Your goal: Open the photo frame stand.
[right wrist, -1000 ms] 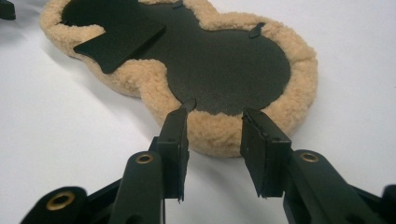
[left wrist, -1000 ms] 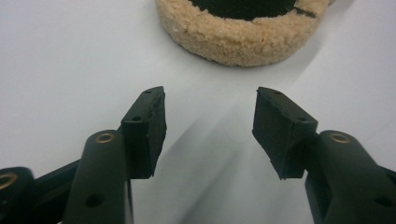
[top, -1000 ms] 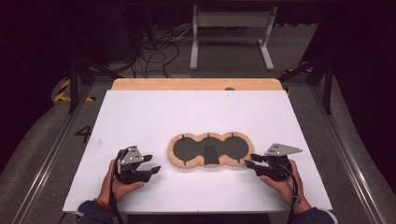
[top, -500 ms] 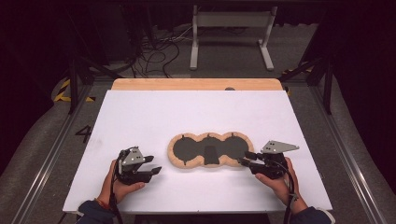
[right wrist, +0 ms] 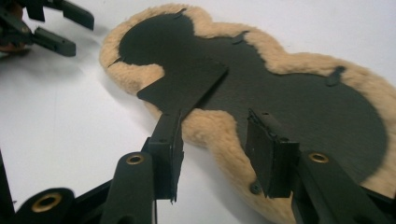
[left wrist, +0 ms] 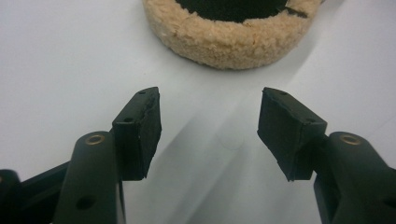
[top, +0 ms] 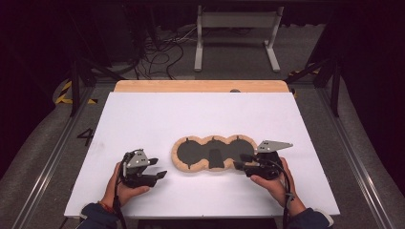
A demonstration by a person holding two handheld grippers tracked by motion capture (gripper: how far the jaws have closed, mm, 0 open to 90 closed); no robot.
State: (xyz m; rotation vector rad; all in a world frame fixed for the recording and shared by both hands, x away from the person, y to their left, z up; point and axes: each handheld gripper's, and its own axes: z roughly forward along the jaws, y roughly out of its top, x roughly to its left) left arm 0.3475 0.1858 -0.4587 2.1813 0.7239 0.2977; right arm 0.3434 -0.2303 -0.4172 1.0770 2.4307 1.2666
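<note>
- Right gripper (top: 242, 161) sits at the right end of the fleece-rimmed pad (top: 191, 151). Its jaws are part open and have just been widening.
- In the right gripper view the tan rim runs under the gap of the right gripper (right wrist: 210, 126), but neither pad presses on it, so nothing is held.
- Left gripper (top: 158, 168) is just off the pad's left lobe, near it but not touching. Its jaws stand apart and have also just been opening.
- Left gripper view: only bare table shows between the jaws of the left gripper (left wrist: 208, 112), with the fleece rim of the pad (left wrist: 224, 44) ahead.
- Pad lies flat at mid-table, slightly toward the person: three joined lobes, black face up, tan fleece border.
- A loose black flap (right wrist: 187, 81) lies across the middle lobe of the pad (right wrist: 280, 88). Its near corner reaches the tip of the right gripper's left jaw; I can't tell whether they touch.
- Progress, my read: early or between grasps. The pad isn't lifted, folded or gripped, so both ends need a grasp before anything happens to it.
- Obstructions: none on the white table (top: 191, 114).
- The flap (top: 215, 157) could snag or shift when the right jaws close.
- Surroundings: wooden strip (top: 200, 86) at the far edge of the table. On the floor well behind are cables (top: 157, 52) and a white stand (top: 234, 28).
</note>
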